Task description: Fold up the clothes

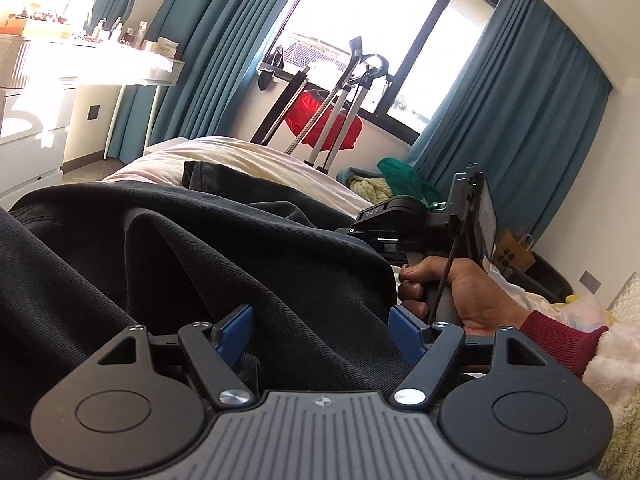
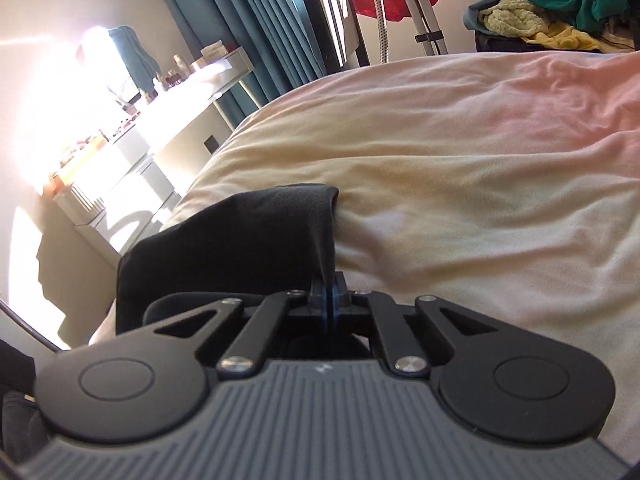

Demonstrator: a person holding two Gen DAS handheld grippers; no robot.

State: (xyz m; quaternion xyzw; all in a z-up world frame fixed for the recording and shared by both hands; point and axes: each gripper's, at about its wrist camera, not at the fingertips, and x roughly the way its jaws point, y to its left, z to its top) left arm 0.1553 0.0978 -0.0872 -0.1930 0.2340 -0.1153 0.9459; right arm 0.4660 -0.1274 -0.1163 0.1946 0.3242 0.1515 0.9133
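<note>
Straddling a ridge of the dark garment (image 1: pixel 208 248) with its pads spread wide, the left gripper (image 1: pixel 322 330) grips nothing, probably readying a second hold, while the right gripper (image 2: pixel 331 307) pinches the fabric's edge above the bed (image 2: pixel 460 168) near its left edge, apparently for folding.

Teal curtains (image 1: pixel 224 36) frame a bright window (image 1: pixel 360 12). Sunlight washes out a white dressing table (image 1: pixel 80 64) crowded with bottles. A cream-sheeted bed (image 2: pixel 460 184) fills the room's middle.
</note>
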